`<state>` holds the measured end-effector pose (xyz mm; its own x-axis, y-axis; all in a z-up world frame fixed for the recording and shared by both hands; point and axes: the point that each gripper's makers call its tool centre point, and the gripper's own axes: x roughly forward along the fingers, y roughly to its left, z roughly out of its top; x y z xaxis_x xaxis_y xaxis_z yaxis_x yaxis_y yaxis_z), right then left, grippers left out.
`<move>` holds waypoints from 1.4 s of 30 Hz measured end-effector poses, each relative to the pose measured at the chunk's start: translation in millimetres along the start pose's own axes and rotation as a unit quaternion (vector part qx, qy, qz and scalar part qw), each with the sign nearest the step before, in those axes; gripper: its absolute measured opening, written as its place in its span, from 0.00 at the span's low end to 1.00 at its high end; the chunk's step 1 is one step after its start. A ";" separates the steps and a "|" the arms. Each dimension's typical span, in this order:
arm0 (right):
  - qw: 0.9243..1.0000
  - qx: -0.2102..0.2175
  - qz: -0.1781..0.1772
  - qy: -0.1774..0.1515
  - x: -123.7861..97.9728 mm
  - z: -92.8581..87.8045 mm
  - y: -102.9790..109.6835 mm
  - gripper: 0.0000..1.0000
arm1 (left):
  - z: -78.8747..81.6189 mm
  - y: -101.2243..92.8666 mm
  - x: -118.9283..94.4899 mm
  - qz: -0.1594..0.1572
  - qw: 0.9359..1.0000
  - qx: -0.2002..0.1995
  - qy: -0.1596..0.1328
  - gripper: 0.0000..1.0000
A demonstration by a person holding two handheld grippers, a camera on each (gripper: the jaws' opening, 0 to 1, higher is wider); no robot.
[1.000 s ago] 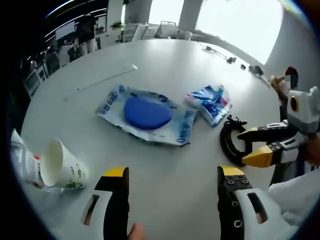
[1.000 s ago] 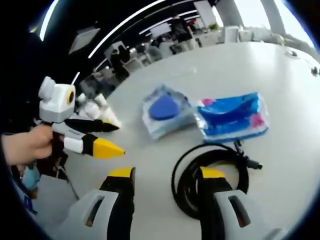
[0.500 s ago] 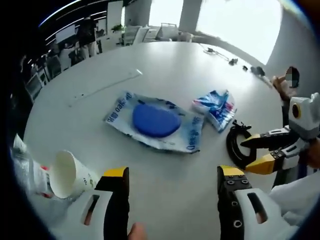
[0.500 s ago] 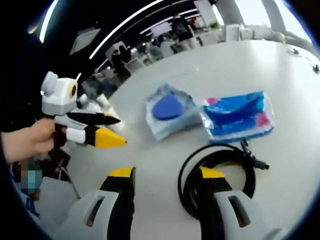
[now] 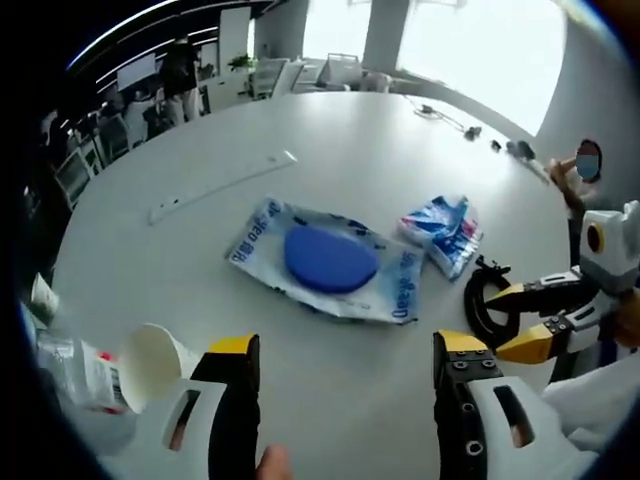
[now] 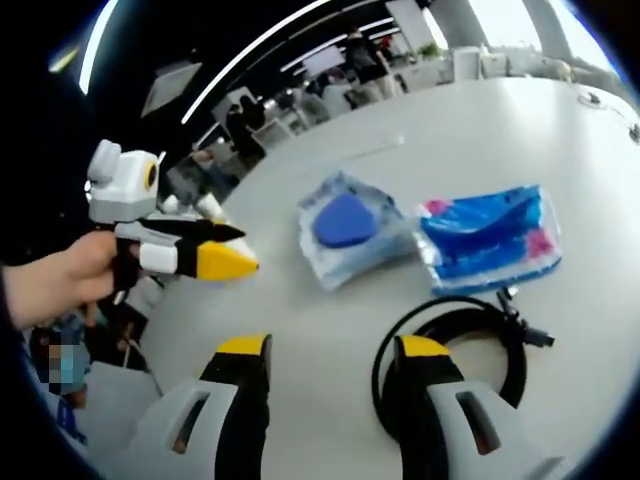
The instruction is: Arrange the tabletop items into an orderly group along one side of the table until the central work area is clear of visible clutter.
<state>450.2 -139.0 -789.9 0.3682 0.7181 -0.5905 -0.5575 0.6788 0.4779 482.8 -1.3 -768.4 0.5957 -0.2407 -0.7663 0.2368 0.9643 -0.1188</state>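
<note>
Bench (image 5: 330, 130): wrapper with disc (image 5: 325, 260) at centre; smaller packet (image 5: 440, 230) just right of it; coiled cable (image 5: 482, 300) right of the packet, nearer the bench edge; paper cup (image 5: 160, 365) lying tipped at near left, beside a bottle (image 5: 80, 372); long strip (image 5: 220, 185) behind the wrapper.

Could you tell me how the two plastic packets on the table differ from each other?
The larger packet is pale, with blue lettering and a solid blue disc at its middle; the smaller packet is mostly blue with pink or red patches. The larger packet lies spread flat, while the smaller packet looks more crumpled in the left gripper view. The smaller packet lies next to the black cable; the larger packet lies farther from it. Both rest on the white table, side by side.
</note>
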 end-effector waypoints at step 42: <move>0.999 0.049 -0.012 -0.009 2.8 14.2 -3.0 0.46 | 38.1 37.5 13.9 0.003 1.000 0.024 -0.005 0.67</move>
<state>463.4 -136.9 -783.8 0.3940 0.7033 -0.5917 -0.4728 0.7071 0.5257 529.2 27.3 -759.5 0.6053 -0.2372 -0.7599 0.2697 0.9592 -0.0846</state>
